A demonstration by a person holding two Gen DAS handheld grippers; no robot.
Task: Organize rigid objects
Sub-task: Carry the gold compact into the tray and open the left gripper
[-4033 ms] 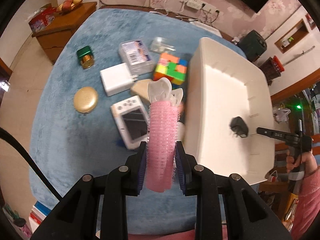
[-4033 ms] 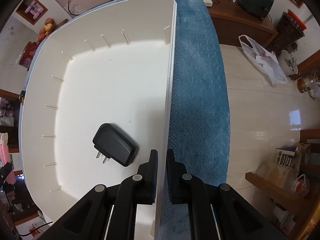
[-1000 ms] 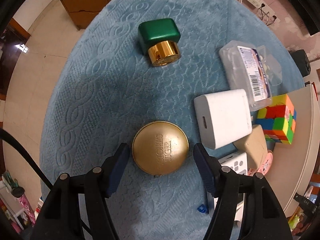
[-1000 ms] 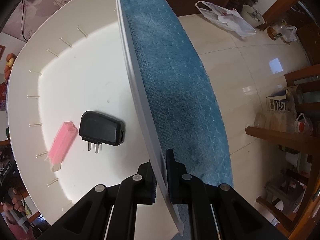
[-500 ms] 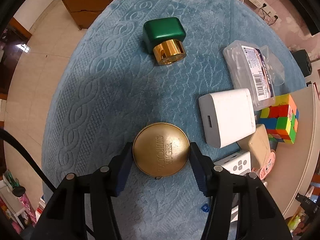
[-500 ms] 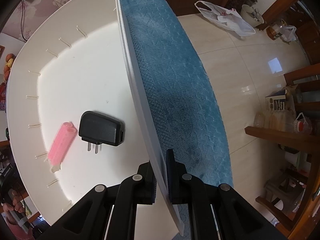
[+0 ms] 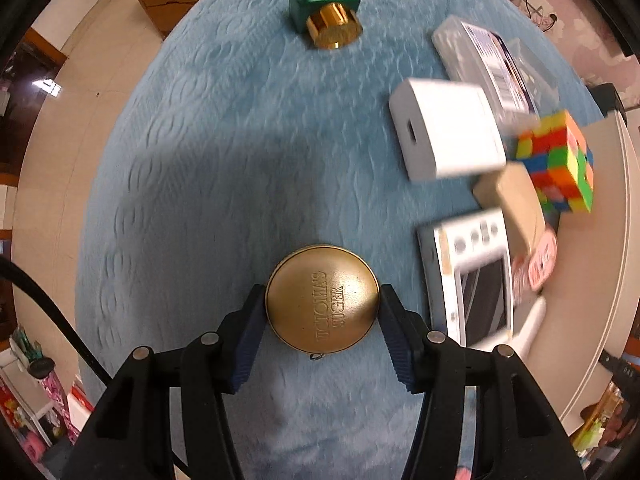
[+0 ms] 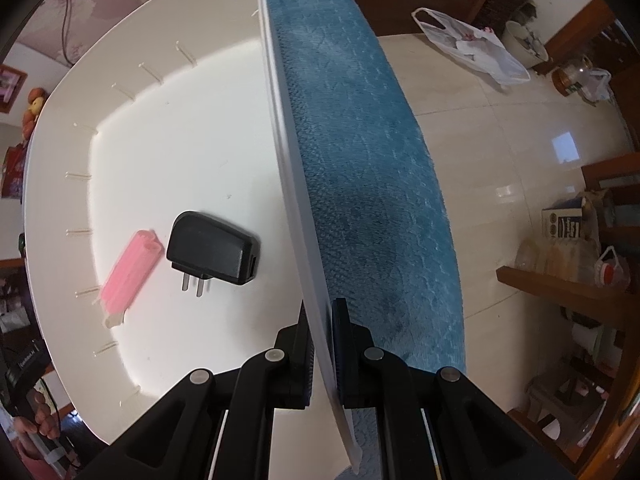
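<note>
Gripped between the blue pads of the left gripper [image 7: 322,322] is a round gold tin [image 7: 322,298], its embossed lid facing up; the jaws have just closed in and now press on both of its sides. It sits over the blue plush cloth [image 7: 208,184] that covers the tabletop. Further off on the cloth stands a green and gold bottle [image 7: 326,10]. To the right lie a white charger block [image 7: 446,134], a clear plastic case [image 7: 496,60], a colourful puzzle cube [image 7: 558,162], a tan block [image 7: 514,204] and a white handheld device [image 7: 472,280], all crowded close against the white bin.

Over at the right gripper [image 8: 322,354], the jaws are pinched nearly together on the near wall of the white bin [image 8: 288,184]. Inside the bin lie a black plug adapter [image 8: 212,254] and, just beside it, a pink hair roller [image 8: 128,272]. Both rest on the bin floor, near the wall being held.
</note>
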